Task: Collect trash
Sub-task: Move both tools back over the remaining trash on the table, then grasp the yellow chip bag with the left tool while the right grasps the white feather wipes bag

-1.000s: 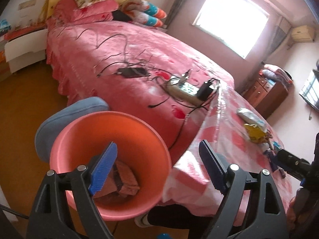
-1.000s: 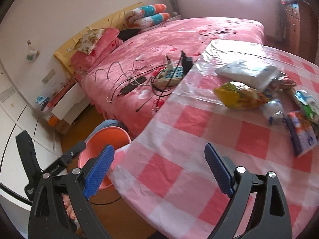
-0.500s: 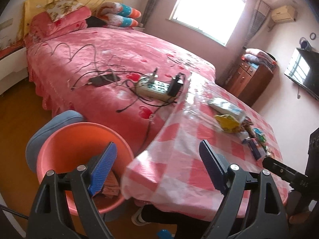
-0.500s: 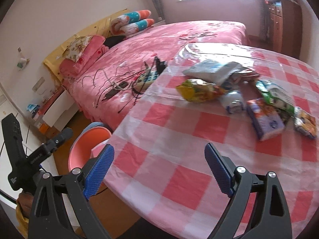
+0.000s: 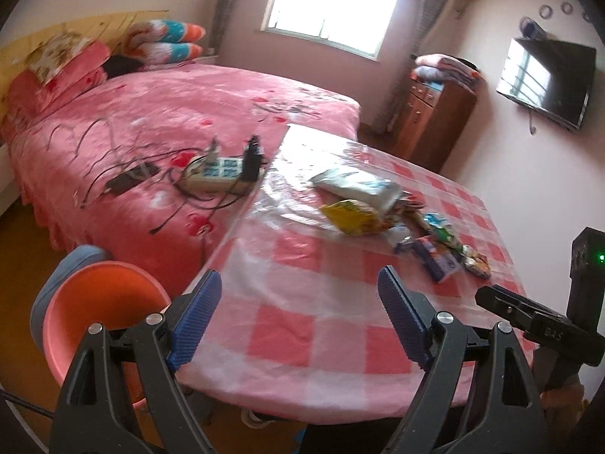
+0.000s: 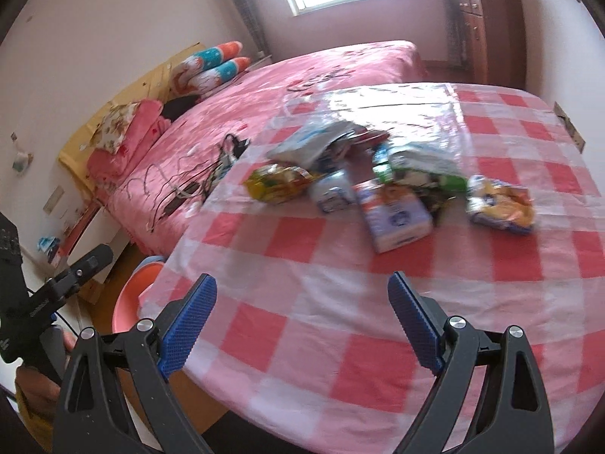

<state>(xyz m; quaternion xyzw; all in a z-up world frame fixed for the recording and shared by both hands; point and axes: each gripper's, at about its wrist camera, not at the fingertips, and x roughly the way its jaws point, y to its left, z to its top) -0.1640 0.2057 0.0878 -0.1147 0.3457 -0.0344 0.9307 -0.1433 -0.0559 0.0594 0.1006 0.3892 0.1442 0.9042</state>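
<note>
A heap of wrappers and packets lies on the pink-checked table (image 6: 340, 325), toward its far side. At least six pieces can be told apart in the right wrist view: a yellow snack bag (image 6: 278, 182) at the left of the heap, a pale plastic bag (image 6: 310, 140) behind it, a small white packet (image 6: 332, 193) beside the yellow bag, a purple and white tissue pack (image 6: 393, 215) nearest the camera, a green and white wrapper (image 6: 419, 166) behind that, and an orange and blue packet (image 6: 501, 204) at the right end. Motion blur hides any smaller scraps among them.

Two grippers are in play. The left gripper (image 5: 298, 317) points down over the near left corner of the table, its blue pads spread wide with nothing between them. The right gripper (image 6: 302, 321) tilts down over the near edge of the table, jaws likewise wide apart and empty, well short of the heap.

One container shows: an orange basin (image 5: 102, 302) on the floor just off the table's left corner, resting against a blue-grey stool (image 5: 72, 265). Its contents cannot be made out from here.

Left of the table stands a bed (image 5: 170, 113) with one power strip (image 5: 215, 170) and several cables on its cover.
</note>
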